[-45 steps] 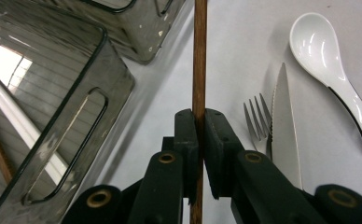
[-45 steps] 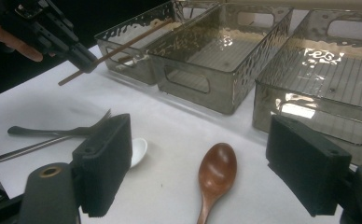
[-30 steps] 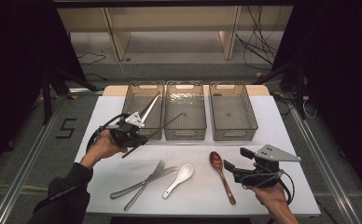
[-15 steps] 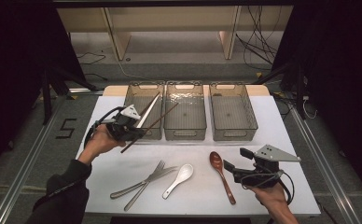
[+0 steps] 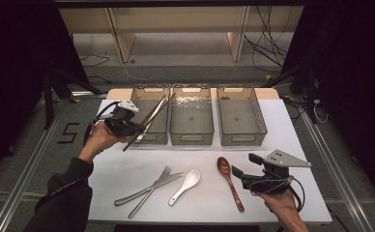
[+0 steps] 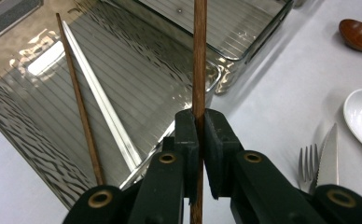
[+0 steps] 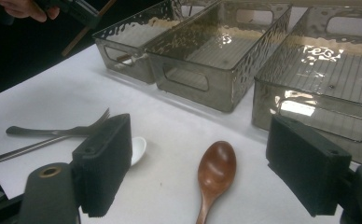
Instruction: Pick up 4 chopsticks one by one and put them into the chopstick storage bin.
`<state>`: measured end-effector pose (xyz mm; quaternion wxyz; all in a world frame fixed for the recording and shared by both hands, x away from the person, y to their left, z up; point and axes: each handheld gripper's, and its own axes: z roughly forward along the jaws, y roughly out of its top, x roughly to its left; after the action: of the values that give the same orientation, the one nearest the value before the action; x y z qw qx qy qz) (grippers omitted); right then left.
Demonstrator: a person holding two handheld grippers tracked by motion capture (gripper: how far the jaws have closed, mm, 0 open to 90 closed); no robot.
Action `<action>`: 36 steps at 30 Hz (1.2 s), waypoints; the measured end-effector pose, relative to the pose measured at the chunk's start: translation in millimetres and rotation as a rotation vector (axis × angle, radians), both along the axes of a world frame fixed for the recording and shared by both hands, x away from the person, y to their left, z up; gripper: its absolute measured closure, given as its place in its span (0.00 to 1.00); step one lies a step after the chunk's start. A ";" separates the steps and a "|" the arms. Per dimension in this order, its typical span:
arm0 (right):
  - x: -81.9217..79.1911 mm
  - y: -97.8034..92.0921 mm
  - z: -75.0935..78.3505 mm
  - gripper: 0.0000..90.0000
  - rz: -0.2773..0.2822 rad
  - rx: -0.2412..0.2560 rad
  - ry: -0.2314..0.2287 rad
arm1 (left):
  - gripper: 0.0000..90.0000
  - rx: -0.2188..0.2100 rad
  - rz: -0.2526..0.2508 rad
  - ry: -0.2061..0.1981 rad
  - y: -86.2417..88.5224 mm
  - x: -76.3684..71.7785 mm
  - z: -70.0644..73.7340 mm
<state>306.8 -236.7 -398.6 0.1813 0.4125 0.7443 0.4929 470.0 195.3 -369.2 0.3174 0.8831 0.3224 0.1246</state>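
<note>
Three clear bins (image 5: pixel 192 121) stand in a row across the upper middle of the high view, and at centre left the left gripper (image 5: pixel 136 128) holds a wooden chopstick (image 5: pixel 149 122) that slants up to the right over the leftmost bin (image 5: pixel 147 136). Low on the white table (image 5: pixel 296 140) lie a fork (image 5: pixel 151 191), a knife (image 5: pixel 149 188), a white spoon (image 5: pixel 185 186) and a wooden spoon (image 5: pixel 229 181), with the right gripper (image 5: pixel 242 175) at lower right, its jaws spread and holding nothing. From the left gripper view, the jaws are clamped on the wooden chopstick (image 6: pixel 198 70), which runs straight up the middle of the frame; a second chopstick (image 6: pixel 79 100) lies inside the leftmost bin (image 6: pixel 25 112) at left. From the right gripper view, the black jaws stand wide apart at the bottom, the wooden spoon (image 7: pixel 215 177) lying between them on the table (image 7: pixel 58 102).
</note>
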 end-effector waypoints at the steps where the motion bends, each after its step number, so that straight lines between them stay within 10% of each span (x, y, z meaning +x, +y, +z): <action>1: -0.1 0.0 0.1 0.26 0.000 0.000 0.000 | 0.93 -0.003 0.005 -0.001 -0.1 1.7 1.1; 19: 0.3 -0.5 -0.1 0.26 0.002 0.007 0.002 | 0.93 0.013 0.092 -0.055 2.5 39.8 19.6; 36: 0.3 -0.9 0.0 0.26 0.005 0.009 0.001 | 0.93 -0.022 0.160 -0.101 -1.0 64.8 5.1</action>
<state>307.1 -237.6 -398.6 0.1776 0.4117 0.7432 0.4966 534.8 194.3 -364.1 0.3321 0.8436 0.3767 0.1901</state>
